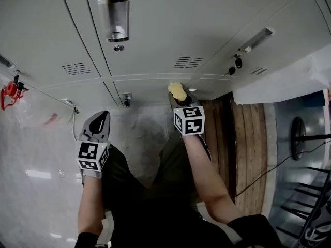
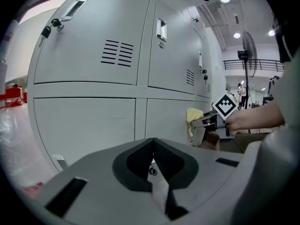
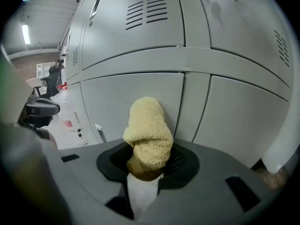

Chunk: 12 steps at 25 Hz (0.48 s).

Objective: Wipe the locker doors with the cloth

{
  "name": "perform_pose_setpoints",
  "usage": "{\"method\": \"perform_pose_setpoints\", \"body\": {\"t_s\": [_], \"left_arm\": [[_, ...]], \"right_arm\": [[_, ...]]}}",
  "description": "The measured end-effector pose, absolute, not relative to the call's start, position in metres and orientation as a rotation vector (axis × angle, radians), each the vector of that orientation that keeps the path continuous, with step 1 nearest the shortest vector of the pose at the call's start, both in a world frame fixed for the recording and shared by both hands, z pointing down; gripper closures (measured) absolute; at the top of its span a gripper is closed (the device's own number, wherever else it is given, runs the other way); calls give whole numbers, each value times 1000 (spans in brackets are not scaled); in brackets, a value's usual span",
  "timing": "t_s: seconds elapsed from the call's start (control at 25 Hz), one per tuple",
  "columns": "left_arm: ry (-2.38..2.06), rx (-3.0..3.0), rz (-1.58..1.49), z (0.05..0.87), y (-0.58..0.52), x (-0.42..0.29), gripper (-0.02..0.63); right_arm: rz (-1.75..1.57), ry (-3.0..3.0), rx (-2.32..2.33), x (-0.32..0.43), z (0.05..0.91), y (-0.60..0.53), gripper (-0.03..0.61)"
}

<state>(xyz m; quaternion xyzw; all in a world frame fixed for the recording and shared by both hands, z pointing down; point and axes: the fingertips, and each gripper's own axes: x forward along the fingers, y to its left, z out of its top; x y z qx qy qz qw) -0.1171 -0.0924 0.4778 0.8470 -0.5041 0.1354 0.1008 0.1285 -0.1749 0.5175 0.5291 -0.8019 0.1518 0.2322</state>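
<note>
A folded yellow cloth (image 3: 147, 135) sticks out of my right gripper (image 3: 149, 165), whose jaws are shut on it. In the head view the cloth (image 1: 177, 91) is pressed at the lower row of grey locker doors (image 1: 155, 89), near the seam between two doors. The left gripper view shows the same cloth (image 2: 193, 116) against a lower door (image 2: 171, 121). My left gripper (image 1: 98, 125) hangs back to the left, away from the lockers, jaws shut with nothing between them (image 2: 152, 165).
Upper locker doors (image 1: 170, 25) carry vents, a recessed handle (image 1: 116, 18) and keys (image 1: 236, 62). A red item (image 1: 9, 94) hangs at the far left. Wooden planks (image 1: 248, 154) and a standing fan (image 1: 299, 138) lie to the right. The floor is pale marble (image 1: 41, 164).
</note>
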Motion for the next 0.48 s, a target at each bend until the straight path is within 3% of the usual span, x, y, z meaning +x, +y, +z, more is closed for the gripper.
{"method": "perform_pose_setpoints", "body": {"t_s": [0.48], "left_arm": [[-1472,2517,408,477,-90,-109,604]], "right_arm": [[560,-2129,1524,156,538,-174,442]]}}
